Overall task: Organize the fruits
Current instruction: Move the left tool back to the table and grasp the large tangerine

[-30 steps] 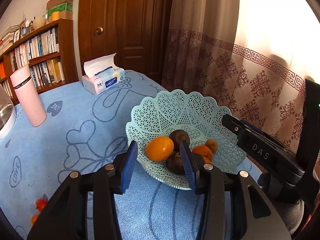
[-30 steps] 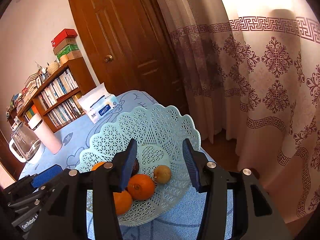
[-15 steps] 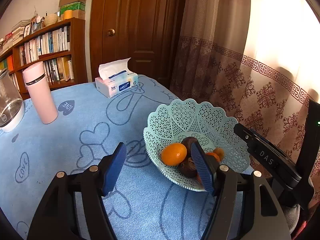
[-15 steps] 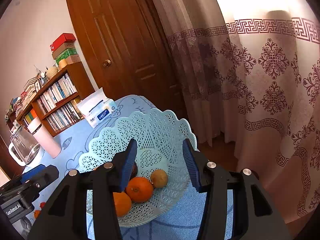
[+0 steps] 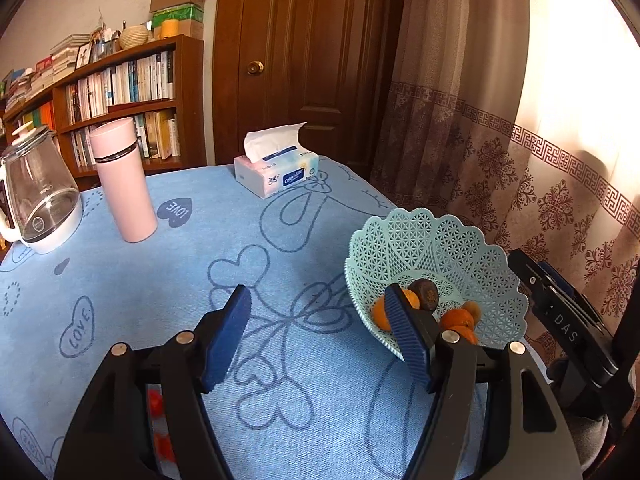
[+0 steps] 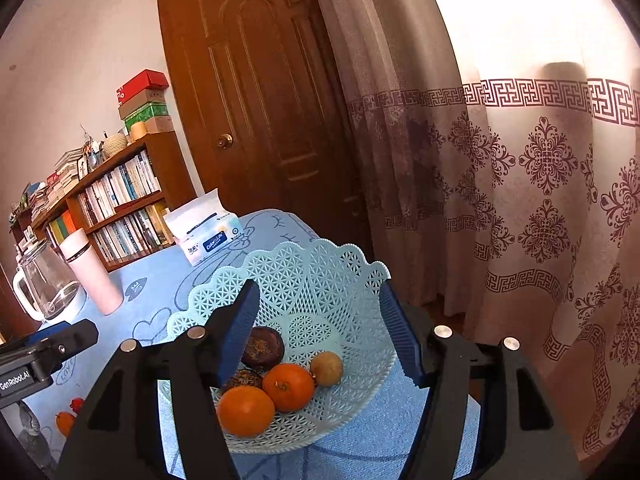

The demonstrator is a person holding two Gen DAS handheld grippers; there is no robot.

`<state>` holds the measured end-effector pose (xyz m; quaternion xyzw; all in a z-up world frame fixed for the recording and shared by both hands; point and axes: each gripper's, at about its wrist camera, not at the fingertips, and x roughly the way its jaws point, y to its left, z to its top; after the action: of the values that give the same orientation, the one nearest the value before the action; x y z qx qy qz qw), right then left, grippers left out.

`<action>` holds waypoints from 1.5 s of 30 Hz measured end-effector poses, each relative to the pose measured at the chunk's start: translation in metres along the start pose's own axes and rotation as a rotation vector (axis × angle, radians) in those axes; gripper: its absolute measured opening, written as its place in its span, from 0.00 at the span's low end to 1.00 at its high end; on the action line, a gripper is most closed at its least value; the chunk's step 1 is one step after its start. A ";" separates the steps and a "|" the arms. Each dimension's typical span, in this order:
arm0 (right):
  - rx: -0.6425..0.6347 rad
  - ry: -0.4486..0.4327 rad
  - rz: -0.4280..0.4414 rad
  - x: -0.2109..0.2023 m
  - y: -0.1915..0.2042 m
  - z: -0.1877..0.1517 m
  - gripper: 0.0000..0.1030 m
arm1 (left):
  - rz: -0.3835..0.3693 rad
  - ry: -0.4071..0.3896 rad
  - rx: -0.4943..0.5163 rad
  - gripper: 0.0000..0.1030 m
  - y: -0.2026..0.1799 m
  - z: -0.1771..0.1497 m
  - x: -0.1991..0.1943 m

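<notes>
On my near-left surface point(image 5: 280, 240) cherry tomatoes point(image 5: 156, 402) wait: light, soft, slippery, pinch gently across middle; both fingers wide apart, empty.

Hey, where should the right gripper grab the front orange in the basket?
Grip the front orange across its round middle, coming from above. The basket wall rises behind, and a second orange touches its right side, so set the fingers front to back.
</notes>
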<state>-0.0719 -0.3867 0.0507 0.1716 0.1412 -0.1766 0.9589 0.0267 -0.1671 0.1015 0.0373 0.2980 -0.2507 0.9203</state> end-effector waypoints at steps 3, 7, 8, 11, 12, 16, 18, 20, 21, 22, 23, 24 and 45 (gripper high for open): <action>-0.019 -0.021 -0.003 -0.004 0.004 0.000 0.63 | 0.030 -0.021 -0.013 0.78 0.013 -0.001 -0.010; -0.036 -0.038 -0.001 -0.007 0.007 -0.001 0.67 | 0.071 -0.034 -0.038 0.78 0.035 -0.003 -0.023; -0.039 -0.042 0.001 -0.008 0.008 0.000 0.67 | 0.083 -0.036 -0.046 0.78 0.041 -0.004 -0.026; -0.049 -0.046 0.007 -0.008 0.010 -0.001 0.68 | 0.115 -0.042 -0.070 0.79 0.058 -0.007 -0.036; -0.052 -0.046 0.010 -0.008 0.010 -0.001 0.68 | 0.127 -0.042 -0.079 0.79 0.064 -0.009 -0.039; -0.065 -0.049 0.018 -0.009 0.013 -0.002 0.73 | 0.175 -0.042 -0.110 0.87 0.085 -0.016 -0.050; -0.072 -0.051 0.022 -0.010 0.015 -0.002 0.73 | 0.194 -0.037 -0.122 0.87 0.094 -0.022 -0.055; -0.079 -0.049 0.024 -0.010 0.016 -0.003 0.73 | 0.215 -0.029 -0.131 0.87 0.103 -0.029 -0.058; -0.082 -0.050 0.024 -0.010 0.017 -0.003 0.73 | 0.225 -0.023 -0.137 0.87 0.107 -0.032 -0.059; -0.085 -0.051 0.024 -0.010 0.018 -0.003 0.73 | 0.232 -0.016 -0.143 0.87 0.110 -0.035 -0.060; -0.088 -0.051 0.024 -0.010 0.018 -0.004 0.73 | 0.236 -0.009 -0.147 0.87 0.113 -0.039 -0.060; -0.092 -0.051 0.024 -0.011 0.019 -0.004 0.73 | 0.242 -0.003 -0.149 0.87 0.116 -0.043 -0.061; -0.175 -0.035 0.039 -0.009 0.037 -0.012 0.73 | 0.175 0.158 -0.188 0.65 0.130 -0.098 -0.032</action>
<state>-0.0685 -0.3472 0.0531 0.0867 0.1360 -0.1479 0.9758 0.0152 -0.0187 0.0286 -0.0037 0.3871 -0.1370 0.9118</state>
